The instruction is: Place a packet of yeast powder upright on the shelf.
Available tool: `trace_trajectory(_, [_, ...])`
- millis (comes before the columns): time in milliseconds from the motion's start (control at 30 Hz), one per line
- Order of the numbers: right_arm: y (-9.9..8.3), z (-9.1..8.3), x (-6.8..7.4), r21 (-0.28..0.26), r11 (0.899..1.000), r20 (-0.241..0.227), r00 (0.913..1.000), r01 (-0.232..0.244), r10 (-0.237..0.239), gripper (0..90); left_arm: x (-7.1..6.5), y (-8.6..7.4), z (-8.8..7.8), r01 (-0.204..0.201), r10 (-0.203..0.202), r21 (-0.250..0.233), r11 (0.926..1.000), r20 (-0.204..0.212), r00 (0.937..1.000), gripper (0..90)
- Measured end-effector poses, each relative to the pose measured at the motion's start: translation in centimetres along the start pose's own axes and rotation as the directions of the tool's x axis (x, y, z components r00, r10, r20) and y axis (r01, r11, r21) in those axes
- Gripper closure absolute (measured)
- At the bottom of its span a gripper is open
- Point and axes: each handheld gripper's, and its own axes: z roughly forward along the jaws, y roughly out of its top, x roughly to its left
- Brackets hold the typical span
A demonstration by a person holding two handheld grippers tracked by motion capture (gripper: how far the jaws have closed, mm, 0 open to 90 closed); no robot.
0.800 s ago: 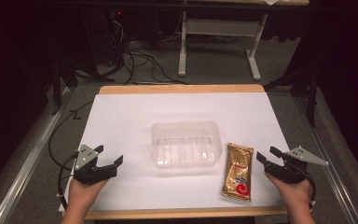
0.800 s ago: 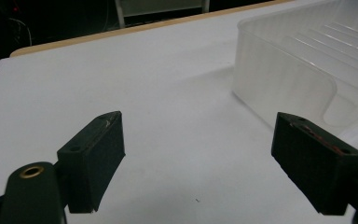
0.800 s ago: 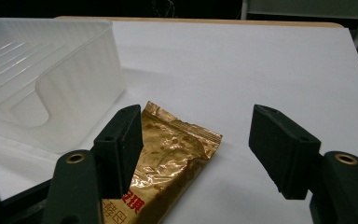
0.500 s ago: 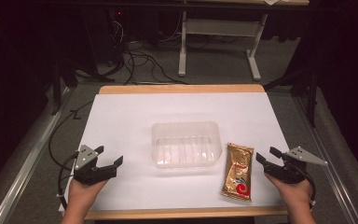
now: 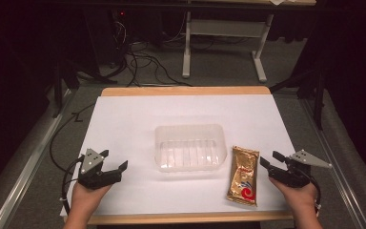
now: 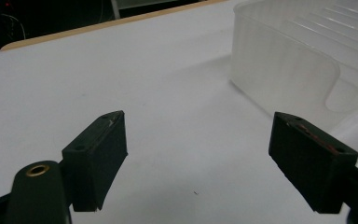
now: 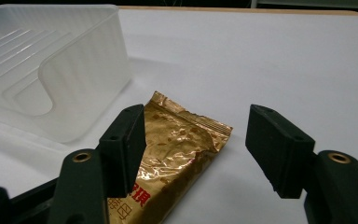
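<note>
Hiding the gold packet's lower end, the right tool gapes; left tool likewise.

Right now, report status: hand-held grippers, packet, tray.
Left hand-held gripper open, holding nothing. Right hand-held gripper open, beside gold packet. Packet flat on table, right of clear tray. Nothing between.

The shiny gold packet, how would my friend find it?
Look at the white table and find the clear plastic tub in its middle. Just right of the tub, near the right gripper, lies the gold packet, flat, crinkly, with a red swirl, the one colourful thing.
</note>
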Motion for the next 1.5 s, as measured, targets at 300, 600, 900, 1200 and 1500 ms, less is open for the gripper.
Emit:
trace_trajectory(300, [0.2,1.0,1.1,0.030,0.999,-0.016,0.9996,0.021,-0.021,44.6,0.0,-0.1,-0.2,-0.003,0.003,-0.001,1.0000,-0.005,1.0000,20.9])
trace_trajectory(600, [0.9,5.3,-1.2,0.126,0.990,0.009,0.9978,-0.066,0.065,46.9,-0.3,-0.6,-0.2,-0.036,0.037,0.034,0.9987,-0.011,0.9993,21.3])
trace_trajectory(900, [0.4,7.1,-2.8,0.197,0.965,-0.042,0.9822,-0.172,0.183,47.9,-0.1,-1.1,-1.0,-0.032,0.033,0.045,0.9985,-0.032,0.9989,21.8])
trace_trajectory(1200, [0.2,7.7,-3.5,0.233,0.954,-0.043,0.9783,-0.188,0.203,74.0,-0.2,-1.4,-1.3,-0.040,0.042,0.057,0.9976,-0.043,0.9982,21.8])
trace_trajectory(1500, [0.5,6.6,-3.6,0.176,0.969,0.011,0.9849,-0.172,0.173,90.0,-0.2,-1.4,-1.3,-0.046,0.048,0.055,0.9974,-0.039,0.9981,21.8])
